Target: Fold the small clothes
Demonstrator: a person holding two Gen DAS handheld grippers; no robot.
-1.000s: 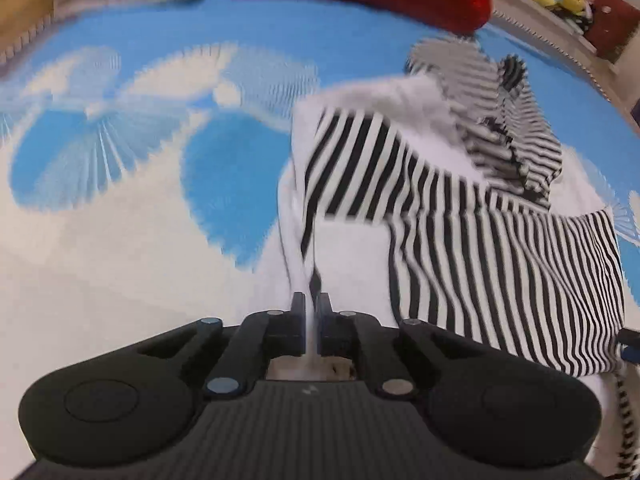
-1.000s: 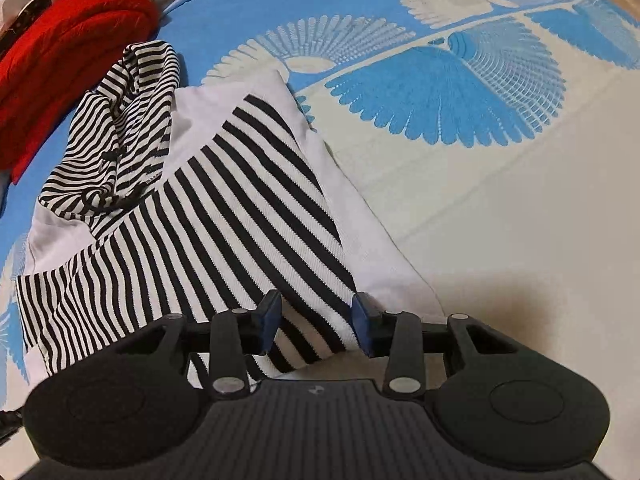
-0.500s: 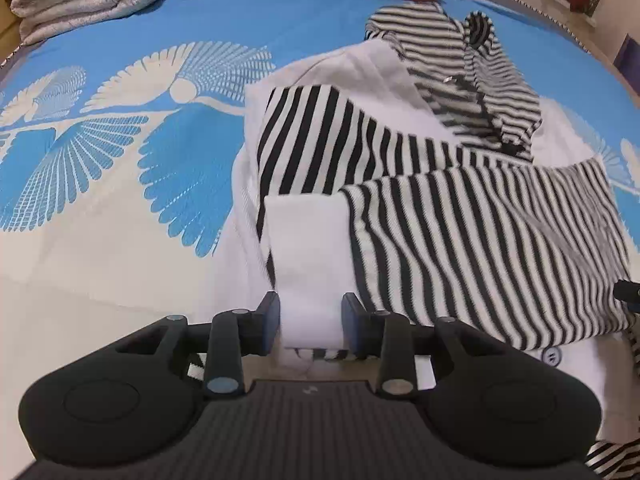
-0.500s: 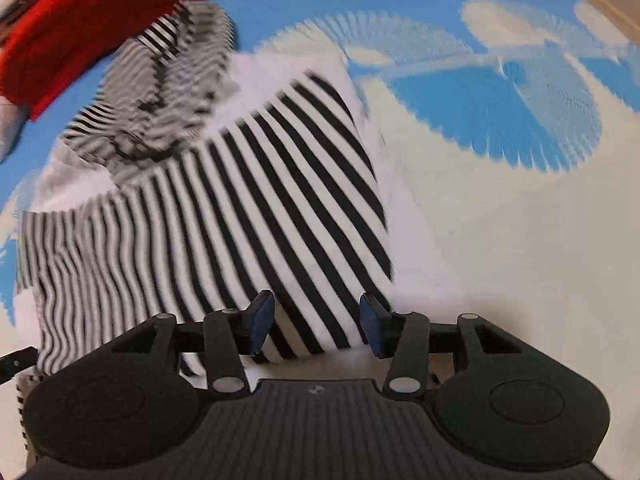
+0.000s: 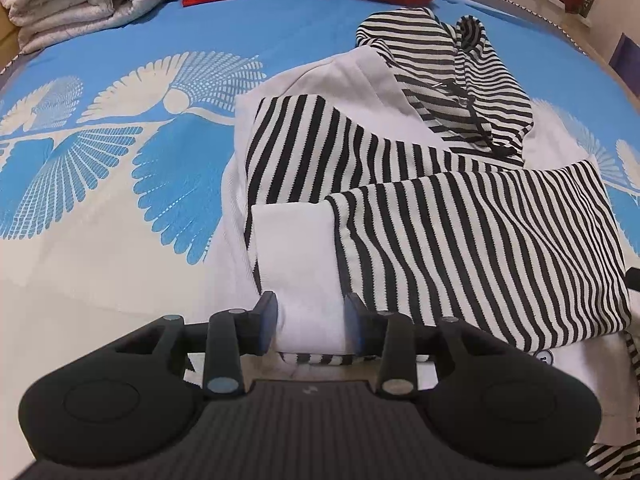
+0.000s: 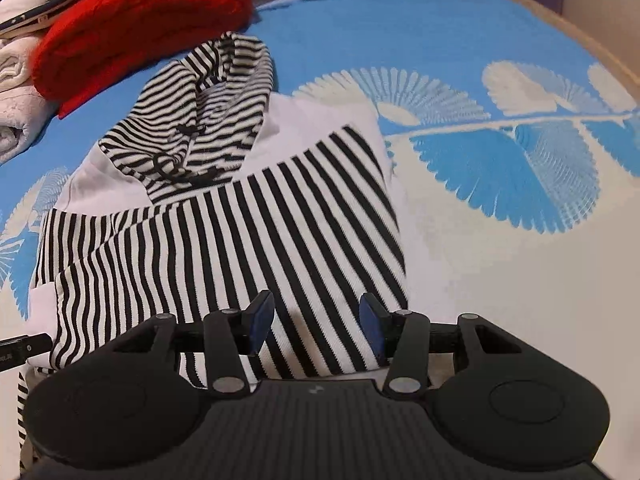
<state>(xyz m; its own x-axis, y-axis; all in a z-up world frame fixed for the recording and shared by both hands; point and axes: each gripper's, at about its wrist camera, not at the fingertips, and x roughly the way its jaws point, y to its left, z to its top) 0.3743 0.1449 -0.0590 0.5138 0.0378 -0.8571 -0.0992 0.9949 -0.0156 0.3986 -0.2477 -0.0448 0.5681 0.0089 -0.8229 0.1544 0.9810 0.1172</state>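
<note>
Striped hoodie (image 5: 460, 240) under both hand-held grippers, L (image 5: 311, 322) & R (image 6: 317, 322), jaws apart, nothing gripped.

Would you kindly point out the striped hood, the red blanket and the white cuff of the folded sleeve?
striped hood (image 6: 200, 120), right wrist view, on its striped middle.
red blanket (image 6: 136, 28), right wrist view, on its top fold.
white cuff (image 5: 296, 256), left wrist view, on its plain white centre.

We can read no words or numbers anywhere. A small round white tag (image 5: 545, 357) on the black-and-white striped garment (image 5: 460, 248) bears a dark mark, too small to make out.
</note>
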